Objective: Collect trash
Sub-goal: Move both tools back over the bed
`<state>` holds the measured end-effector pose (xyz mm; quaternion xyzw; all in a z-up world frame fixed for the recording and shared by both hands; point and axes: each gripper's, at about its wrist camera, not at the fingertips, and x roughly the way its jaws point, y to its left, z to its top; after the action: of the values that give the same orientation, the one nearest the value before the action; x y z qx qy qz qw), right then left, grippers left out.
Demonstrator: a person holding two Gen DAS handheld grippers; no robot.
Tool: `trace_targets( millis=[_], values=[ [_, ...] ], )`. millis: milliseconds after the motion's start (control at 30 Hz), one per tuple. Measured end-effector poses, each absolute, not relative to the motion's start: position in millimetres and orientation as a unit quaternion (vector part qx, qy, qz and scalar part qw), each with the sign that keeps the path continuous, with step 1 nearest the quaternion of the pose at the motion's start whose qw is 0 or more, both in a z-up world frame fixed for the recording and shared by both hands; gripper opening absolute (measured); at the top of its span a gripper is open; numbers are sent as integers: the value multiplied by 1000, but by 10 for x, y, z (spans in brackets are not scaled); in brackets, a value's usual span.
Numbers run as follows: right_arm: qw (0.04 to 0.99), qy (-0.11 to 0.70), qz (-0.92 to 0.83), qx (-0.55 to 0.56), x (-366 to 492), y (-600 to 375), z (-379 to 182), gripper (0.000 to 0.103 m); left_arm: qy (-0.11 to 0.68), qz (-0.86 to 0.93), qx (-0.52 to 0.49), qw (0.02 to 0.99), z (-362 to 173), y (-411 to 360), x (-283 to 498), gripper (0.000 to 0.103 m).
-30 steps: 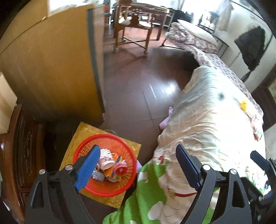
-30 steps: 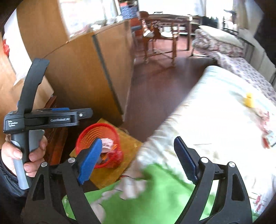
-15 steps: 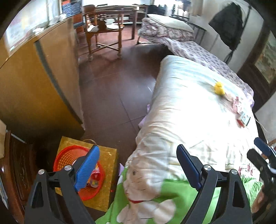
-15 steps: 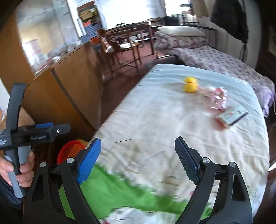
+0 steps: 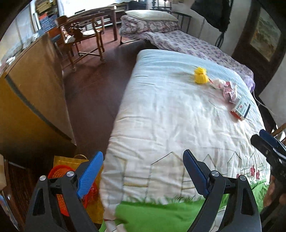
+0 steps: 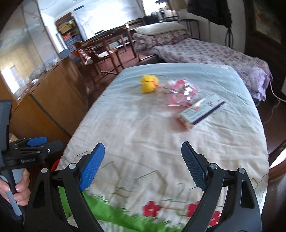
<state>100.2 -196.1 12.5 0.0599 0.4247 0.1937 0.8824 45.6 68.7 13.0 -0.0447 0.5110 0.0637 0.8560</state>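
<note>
You are standing in a lived-in bedroom of a home. A bed [image 5: 178, 114] with a white quilt printed with houses, grass and red flowers fills most of what you see. Beyond its far edge sits a second bed [image 6: 205, 50] under a purple flowered cover, with a pillow [image 6: 160, 27] at its head. A wooden chair [image 5: 80, 33] and table [image 5: 96, 16] stand on the dark floor [image 5: 100, 85], a wooden cabinet [image 5: 32, 100] lines one side, and a dark coat [image 5: 214, 12] hangs on the wall.
</note>
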Motion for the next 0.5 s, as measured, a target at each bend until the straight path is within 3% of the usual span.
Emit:
trace_targets(
  millis=[500],
  values=[
    [867,464,122,135,1625,-2534,-334,85,529,18,-13,848,-276,-20,1012,89]
  ],
)
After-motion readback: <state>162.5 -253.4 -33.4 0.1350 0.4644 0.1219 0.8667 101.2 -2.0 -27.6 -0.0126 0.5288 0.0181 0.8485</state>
